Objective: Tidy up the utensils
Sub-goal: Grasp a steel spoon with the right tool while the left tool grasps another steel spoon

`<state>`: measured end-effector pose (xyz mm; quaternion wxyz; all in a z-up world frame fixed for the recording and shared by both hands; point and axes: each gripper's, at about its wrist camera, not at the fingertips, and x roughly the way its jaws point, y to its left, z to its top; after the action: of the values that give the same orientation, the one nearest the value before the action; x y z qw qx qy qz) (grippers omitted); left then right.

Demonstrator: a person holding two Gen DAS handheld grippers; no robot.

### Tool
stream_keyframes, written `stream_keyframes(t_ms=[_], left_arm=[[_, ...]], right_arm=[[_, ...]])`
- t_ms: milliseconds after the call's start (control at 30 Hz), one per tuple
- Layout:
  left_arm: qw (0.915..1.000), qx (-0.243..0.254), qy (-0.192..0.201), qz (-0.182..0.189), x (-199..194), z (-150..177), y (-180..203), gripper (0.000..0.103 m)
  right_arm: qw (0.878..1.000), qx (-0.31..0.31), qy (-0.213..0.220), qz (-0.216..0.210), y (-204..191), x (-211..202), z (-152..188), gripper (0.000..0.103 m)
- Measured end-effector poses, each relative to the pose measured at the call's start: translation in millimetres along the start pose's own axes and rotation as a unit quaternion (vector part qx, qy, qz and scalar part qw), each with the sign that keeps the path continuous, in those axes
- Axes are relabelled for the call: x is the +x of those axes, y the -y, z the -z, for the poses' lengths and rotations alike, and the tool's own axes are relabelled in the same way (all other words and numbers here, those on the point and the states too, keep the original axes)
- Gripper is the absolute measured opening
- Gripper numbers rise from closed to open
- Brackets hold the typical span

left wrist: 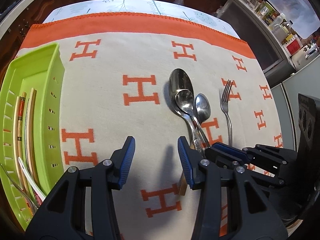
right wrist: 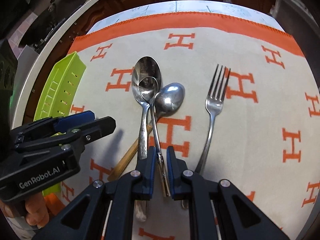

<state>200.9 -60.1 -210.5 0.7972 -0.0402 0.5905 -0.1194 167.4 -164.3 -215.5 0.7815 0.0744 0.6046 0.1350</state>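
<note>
Three spoons lie bunched on an orange-and-cream H-patterned cloth (right wrist: 260, 130). A large spoon (right wrist: 147, 68) has a small spoon (right wrist: 148, 90) nested in its bowl, and a wooden-handled spoon (right wrist: 170, 98) rests beside them. A fork (right wrist: 215, 104) lies apart to their right. My right gripper (right wrist: 161, 166) is narrowed onto the small spoon's thin handle, low over the cloth. My left gripper (left wrist: 157, 158) hovers open and empty just left of the spoon handles; the right gripper (left wrist: 214, 147) sits beside it. A green tray (left wrist: 54, 64) at the left holds chopsticks (left wrist: 20, 120).
The green tray (right wrist: 62, 84) has slotted walls and also holds a white plastic utensil (left wrist: 30, 176). A hand (right wrist: 34, 210) holds the left gripper (right wrist: 104, 120). Dark wooden cabinets stand beyond the table. A counter with jars and bottles (left wrist: 280, 24) runs along the right.
</note>
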Motion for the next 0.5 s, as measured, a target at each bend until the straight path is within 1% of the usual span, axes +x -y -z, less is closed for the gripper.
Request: stream_keyframes(t_ms=[200, 267, 367, 433, 500], left_arm=[[1.0, -0.006, 0.001, 0.008, 3.6, -7.6, -0.1, 0.041], [0.9999, -0.009, 0.001, 0.009, 5.3, -10.8, -0.9, 0.041], [0.9997, -0.017, -0.001, 0.017, 10.0, -16.0, -2.8, 0.041], [0.9993, -0.023, -0.005, 0.027, 14.6, -18.7, -4.1, 0.041], [0.9989, -0.03, -0.008, 0.036, 20.3, -21.6, -5.2, 0.041]], right_arm=[[0.999, -0.037, 0.012, 0.029, -13.0, 6.2, -12.0, 0.011], [0.998, -0.046, 0.021, 0.033, -16.3, 8.3, -15.6, 0.006], [0.999, -0.025, 0.028, 0.014, -8.3, 7.2, -15.6, 0.004], [0.999, 0.004, 0.034, -0.014, 3.0, 3.7, -14.6, 0.004], [0.999, 0.017, 0.038, -0.033, 9.4, 0.8, -12.3, 0.004]])
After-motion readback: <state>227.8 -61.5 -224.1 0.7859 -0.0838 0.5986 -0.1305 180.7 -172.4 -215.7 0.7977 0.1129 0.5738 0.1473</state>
